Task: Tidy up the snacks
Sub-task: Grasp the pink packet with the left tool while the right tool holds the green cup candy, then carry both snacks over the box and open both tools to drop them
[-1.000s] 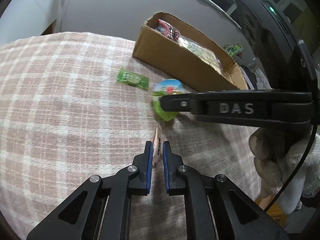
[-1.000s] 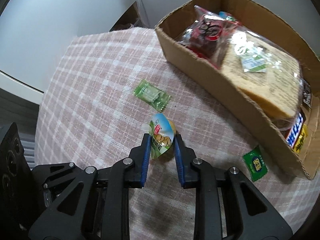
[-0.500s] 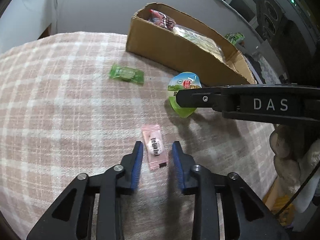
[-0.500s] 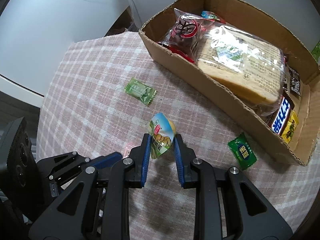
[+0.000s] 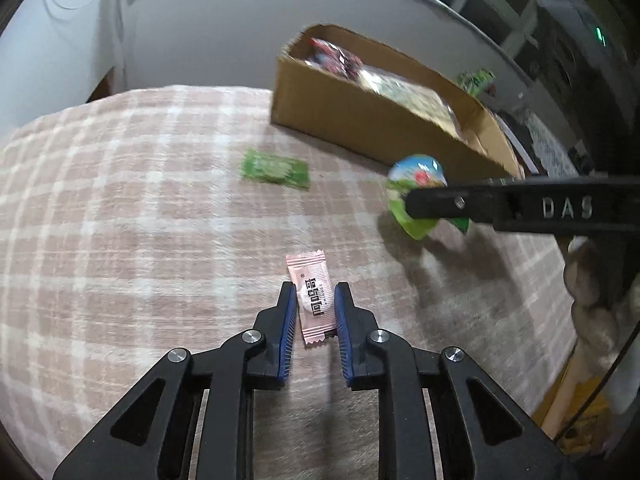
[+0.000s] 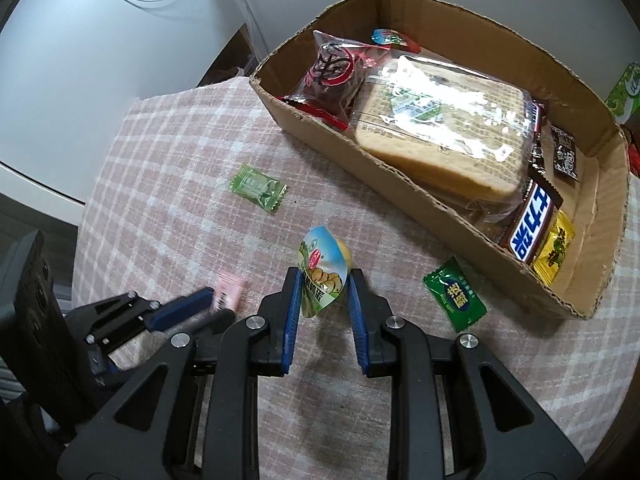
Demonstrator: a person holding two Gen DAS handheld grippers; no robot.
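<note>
A pink candy sachet (image 5: 308, 276) lies flat on the pink checked cloth (image 5: 120, 240). My left gripper (image 5: 316, 292) is down over it, its jaws closing, and the blue pads meet the sachet's two long edges. My right gripper (image 6: 323, 280) is shut on a green and blue snack pouch (image 6: 322, 256) and holds it above the cloth, short of the cardboard box (image 6: 360, 160). In the left wrist view that pouch (image 5: 416, 172) hangs to the right, in front of the box (image 5: 360, 120). The right wrist view shows the pink sachet (image 6: 228, 292) at lower left.
A light green candy (image 6: 258, 188) lies on the cloth left of the box. A dark green sachet (image 6: 456, 294) lies near the box's near corner. The box holds a wrapped bread loaf (image 6: 440, 136), a red bag (image 6: 336, 72) and small bars. A wall stands behind.
The left gripper let the pink sachet drop flat onto the cloth, then closed round it again. The right gripper carried the pouch a little to the right, nearer the box.
</note>
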